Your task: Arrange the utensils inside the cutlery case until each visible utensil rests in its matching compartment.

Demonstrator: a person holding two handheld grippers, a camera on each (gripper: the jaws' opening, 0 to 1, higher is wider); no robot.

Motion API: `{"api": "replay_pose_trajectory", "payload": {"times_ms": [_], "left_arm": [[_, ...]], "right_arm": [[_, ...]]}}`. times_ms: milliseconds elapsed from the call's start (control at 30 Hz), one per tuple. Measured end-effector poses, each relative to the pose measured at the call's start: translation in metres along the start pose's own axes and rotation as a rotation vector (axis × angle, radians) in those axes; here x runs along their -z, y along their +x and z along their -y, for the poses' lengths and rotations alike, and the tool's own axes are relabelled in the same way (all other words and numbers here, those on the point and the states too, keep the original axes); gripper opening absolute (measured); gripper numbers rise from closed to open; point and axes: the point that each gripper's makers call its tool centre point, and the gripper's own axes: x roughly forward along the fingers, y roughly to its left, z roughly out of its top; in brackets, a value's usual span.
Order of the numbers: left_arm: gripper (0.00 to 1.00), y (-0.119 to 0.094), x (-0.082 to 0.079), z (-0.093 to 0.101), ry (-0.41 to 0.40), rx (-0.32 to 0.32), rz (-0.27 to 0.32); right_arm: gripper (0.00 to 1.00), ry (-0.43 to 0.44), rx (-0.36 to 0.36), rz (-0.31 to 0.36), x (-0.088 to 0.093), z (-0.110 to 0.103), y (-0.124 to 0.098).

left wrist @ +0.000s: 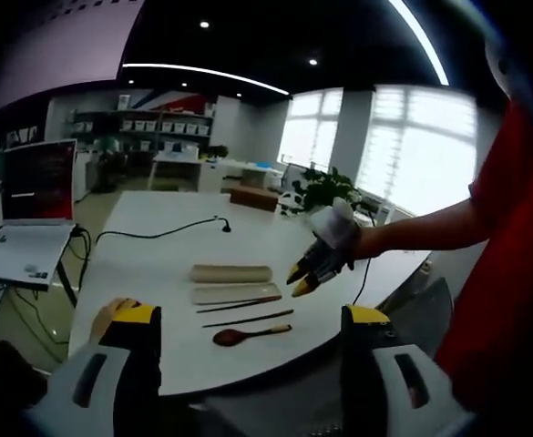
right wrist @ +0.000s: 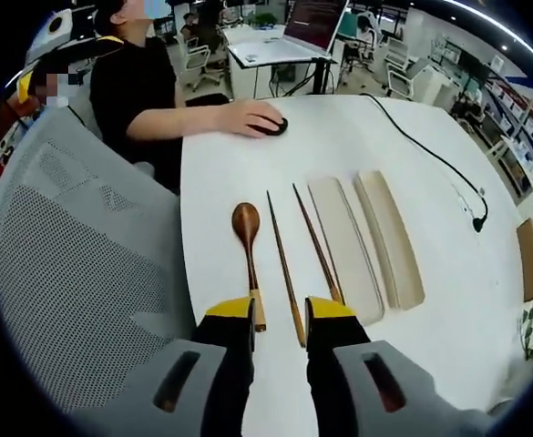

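Beside the spoon [right wrist: 246, 228], a seated person [right wrist: 138, 82].

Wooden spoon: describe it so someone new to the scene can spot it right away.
On the white table, a row of long items lies just ahead of the right gripper. The wooden spoon is the outermost one, nearest the mesh chair, beside two chopsticks. Unlike the thin sticks and flat beige case halves, it has a dark oval bowl and a pale handle tip.

spoon [right wrist: 246, 238]: glossy dark wood | chopsticks [right wrist: 284, 264]: wood | table [right wrist: 430, 228]: smooth matt white
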Motion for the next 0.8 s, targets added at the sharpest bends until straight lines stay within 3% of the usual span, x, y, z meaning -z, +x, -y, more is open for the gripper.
{"api": "replay_pose_trajectory", "payload": {"times_ms": [233,433,600,800], "left_arm": [[0.83,0.000,-0.001,-0.001,-0.004,-0.004,0.007],[0.83,0.001,0.001,0.001,0.001,-0.001,0.000],[0.83,0.001,0.003,0.003,-0.002,0.000,0.002],[0.83,0.001,0.006,0.006,-0.002,0.001,-0.003]], "right_arm": [[0.17,-0.026,-0.002,-0.023,0.000,0.002,0.007],[0.16,-0.065,0.019,-0.082,0.005,0.011,0.015],[0.15,-0.020,0.004,-0.085,0.001,0.017,0.018],[0.16,-0.062,0.000,-0.088,0.001,0.016,0.021]]}}
